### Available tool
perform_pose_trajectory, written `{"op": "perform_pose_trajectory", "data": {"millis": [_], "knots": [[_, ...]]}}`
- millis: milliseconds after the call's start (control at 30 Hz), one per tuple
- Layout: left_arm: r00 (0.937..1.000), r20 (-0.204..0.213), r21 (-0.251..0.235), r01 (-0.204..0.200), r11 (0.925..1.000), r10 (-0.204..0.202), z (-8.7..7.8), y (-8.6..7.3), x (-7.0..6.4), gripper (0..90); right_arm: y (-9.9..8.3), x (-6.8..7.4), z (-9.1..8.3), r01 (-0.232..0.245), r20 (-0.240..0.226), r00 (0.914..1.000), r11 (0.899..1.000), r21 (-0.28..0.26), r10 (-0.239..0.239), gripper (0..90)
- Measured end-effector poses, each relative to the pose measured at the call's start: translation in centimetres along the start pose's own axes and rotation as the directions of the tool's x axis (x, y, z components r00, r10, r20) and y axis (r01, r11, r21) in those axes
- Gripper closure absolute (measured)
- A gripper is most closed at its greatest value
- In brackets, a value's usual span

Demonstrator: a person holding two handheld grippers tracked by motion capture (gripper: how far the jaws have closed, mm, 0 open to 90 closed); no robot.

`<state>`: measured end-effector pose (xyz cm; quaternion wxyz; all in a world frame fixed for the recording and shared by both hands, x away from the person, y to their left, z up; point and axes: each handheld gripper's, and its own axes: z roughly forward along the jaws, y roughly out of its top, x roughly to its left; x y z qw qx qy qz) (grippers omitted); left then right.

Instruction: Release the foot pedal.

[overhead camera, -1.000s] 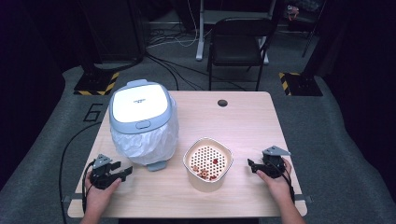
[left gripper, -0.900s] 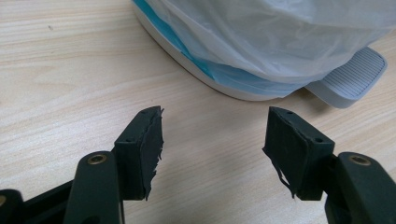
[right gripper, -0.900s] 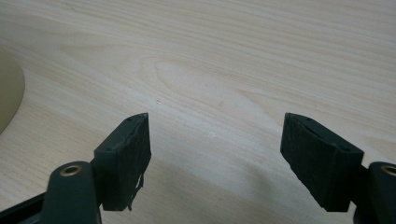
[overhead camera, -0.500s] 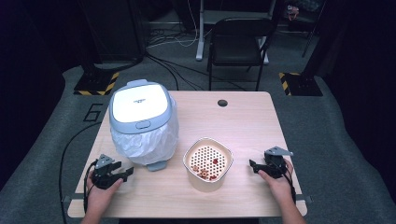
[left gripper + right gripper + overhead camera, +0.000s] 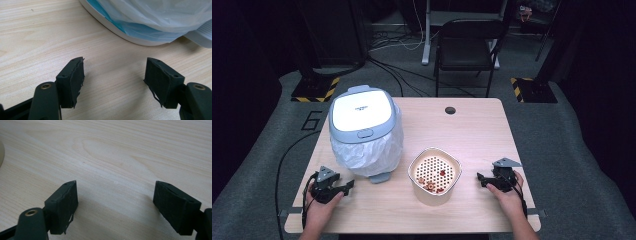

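The left tool [image 5: 346,187] rests low on the counter [image 5: 472,135] at the lower left of the high view, its jaws spread wide with nothing between them. In the left gripper view, bare wood lies between the pads [image 5: 75,77], and the white base of the bin [image 5: 130,35] with its plastic liner [image 5: 160,17] fills the upper right, just ahead of the jaws. The right tool [image 5: 482,178] sits at the lower right, jaws also wide and empty over bare wood [image 5: 112,165]. Between the two, near the lower middle of the high view, stands the cream strainer bowl [image 5: 434,175] with reddish bits inside, just right of the lidded bin [image 5: 364,131].
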<state>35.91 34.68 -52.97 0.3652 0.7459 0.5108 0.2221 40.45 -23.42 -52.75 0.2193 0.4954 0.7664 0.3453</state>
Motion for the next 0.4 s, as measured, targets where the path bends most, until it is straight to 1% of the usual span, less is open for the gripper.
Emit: {"op": "perform_pose_trajectory", "data": {"millis": [67, 100, 133, 167, 233, 267, 300, 333, 367, 400], "knots": [[0.9996, -0.016, 0.014, -0.023, 0.9996, 0.024, 0.1, 0.1, -0.3, 31.3, 0.0, 0.0, 0.0, -0.006, 0.002, 1.0, 1.0, 0.001, 0.006, 17.6], [0.9993, -0.025, 0.008, -0.026, 0.9996, 0.026, 0.2, 0.0, -0.4, 30.0, 0.0, 0.0, 0.0, -0.005, 0.006, 1.0, 1.0, 0.004, 0.005, 16.4], [0.999, -0.043, 0.018, -0.008, 0.9998, 0.009, 0.2, 0.1, -0.6, 28.4, 0.0, -0.1, 0.1, -0.001, 0.01, 0.9999, 1.0, 0.007, 0.001, 15.5], [0.9985, -0.054, 0.026, 0.009, 0.9996, -0.008, 0.2, 0.1, -0.6, 24.7, 0.0, 0.0, 0.1, -0.016, 0.017, 0.9997, 1.0, 0.005, 0.015, 15.0], [0.9936, -0.103, 0.012, 0.047, 0.9988, -0.045, 0.3, 0.0, -1.1, 20.1, 0.0, 0.0, 0.1, -0.012, 0.021, 0.9997, 1.0, 0.006, 0.012, 14.4], [0.9923, -0.112, 0.009, 0.053, 0.9986, -0.052, 0.2, -0.1, -1.2, 20.0, 0.1, 0.0, 0.1, -0.024, 0.017, 0.9996, 1.0, 0.005, 0.024, 13.8], [0.9913, -0.119, 0.01, 0.057, 0.9983, -0.055, 0.2, -0.1, -1.3, 20.0, 0.1, -0.1, 0.2, -0.015, 0.016, 0.9998, 1.0, 0.008, 0.015, 12.3], [0.9917, -0.117, 0.023, 0.055, 0.9982, -0.052, 0.1, -0.1, -1.3, 20.0, 0.0, -0.1, 0.2, -0.008, 0.02, 0.9998, 1.0, 0.011, 0.008, 10.9], [0.9914, -0.118, 0.021, 0.06, 0.998, -0.057, 0.1, -0.1, -1.3, 20.0, 0.1, 0.0, 0.2, -0.01, 0.017, 0.9998, 1.0, 0.017, 0.01, 9.4], [0.9909, -0.12, 0.014, 0.063, 0.9979, -0.061, 0.2, -0.1, -1.3, 20.0, 0.1, 0.0, 0.3, 0.002, 0.015, 0.9999, 1.0, 0.019, -0.002, 7.7]]}}
